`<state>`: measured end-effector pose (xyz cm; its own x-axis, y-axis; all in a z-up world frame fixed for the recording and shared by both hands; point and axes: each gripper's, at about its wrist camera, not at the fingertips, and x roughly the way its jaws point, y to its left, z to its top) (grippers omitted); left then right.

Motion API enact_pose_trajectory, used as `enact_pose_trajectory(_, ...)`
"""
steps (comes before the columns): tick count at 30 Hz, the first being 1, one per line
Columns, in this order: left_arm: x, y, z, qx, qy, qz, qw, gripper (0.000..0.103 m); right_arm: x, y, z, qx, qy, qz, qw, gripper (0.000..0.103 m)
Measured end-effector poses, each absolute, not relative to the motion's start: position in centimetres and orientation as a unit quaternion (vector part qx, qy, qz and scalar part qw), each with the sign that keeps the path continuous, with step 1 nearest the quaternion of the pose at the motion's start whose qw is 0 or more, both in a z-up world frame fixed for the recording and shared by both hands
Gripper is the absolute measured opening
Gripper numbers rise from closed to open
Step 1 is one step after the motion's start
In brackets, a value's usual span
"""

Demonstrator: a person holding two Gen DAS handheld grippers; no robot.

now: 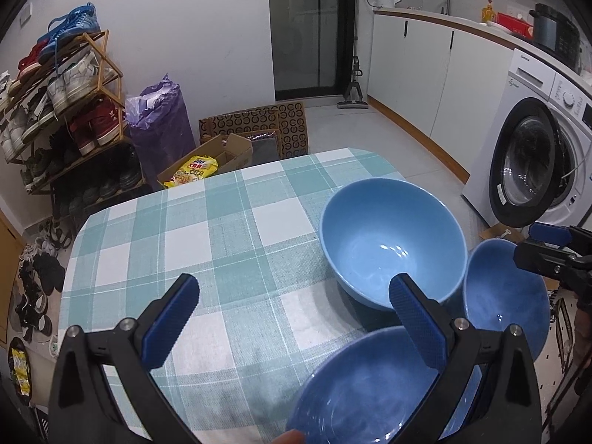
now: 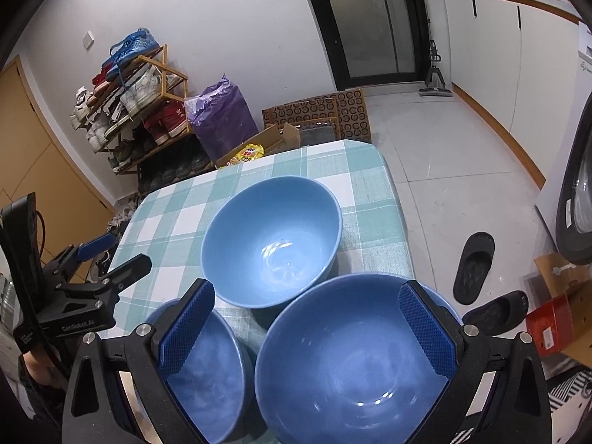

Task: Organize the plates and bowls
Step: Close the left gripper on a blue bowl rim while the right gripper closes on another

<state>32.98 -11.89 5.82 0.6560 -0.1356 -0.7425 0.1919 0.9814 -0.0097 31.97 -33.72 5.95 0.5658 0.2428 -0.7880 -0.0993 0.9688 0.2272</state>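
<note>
1. There are three bowls, all blue, glossy and empty, on a table [image 2: 373, 199] covered with a green and white check cloth; I see no plates.
2. The far bowl [image 2: 272, 244] is the palest, at the centre of the right wrist view; the near right bowl [image 2: 351, 362] fills the lower right; the near left bowl [image 2: 207, 366] is darker and sits at lower left.
3. The three stand close together; if they touch, I cannot tell.
4. The right gripper [image 2: 307, 325] is spread wide over the near bowls, holding nothing.
5. The left gripper [image 1: 292, 318] is also spread wide, holding nothing; its right finger overlaps the bowls in the left wrist view.
</note>
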Motion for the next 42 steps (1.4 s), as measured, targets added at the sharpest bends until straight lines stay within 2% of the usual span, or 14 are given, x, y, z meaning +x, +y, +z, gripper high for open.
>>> enact_pose_trajectory(17, 37.6, -12.7, 3.0, 0.029, 0.432, -0.091, 0.897, 0.102, 36.3, -33.1, 3.3, 0.065, 0.483, 0.086, 0.869, 0.098)
enact_pose_trajectory(26, 38.9, -13.9, 1.8, 0.049, 0.441, -0.099, 0.891, 0.099, 38.3, -33.5, 1.9, 0.068, 0.499, 0.086, 0.86, 0.087)
enact_pose_trajectory(30, 39.4, -14.1, 1.0, 0.055, 0.452, -0.096, 0.885, 0.091, 39.1, -33.6, 1.1, 0.072, 0.504, 0.083, 0.857, 0.081)
enact_pose_trajectory(33, 39.6, -14.1, 0.6, 0.049, 0.457, -0.102, 0.882, 0.086, 39.5, -33.6, 0.6, 0.071, 0.508, 0.082, 0.854, 0.08)
enact_pose_trajectory(37, 39.9, -13.8, 0.1, 0.039, 0.465, -0.105, 0.878, 0.07, 39.8, -33.5, 0.0, 0.071, 0.513, 0.083, 0.851, 0.075)
enact_pose_trajectory(39, 39.9, -13.8, 0.1, 0.039, 0.465, -0.108, 0.878, 0.066, 39.8, -33.4, -0.2, 0.071, 0.516, 0.085, 0.85, 0.069)
enact_pose_trajectory(42, 39.8, -14.0, 0.1, 0.04, 0.464, -0.115, 0.877, 0.053, 39.8, -33.0, -0.4, 0.066, 0.518, 0.085, 0.849, 0.063)
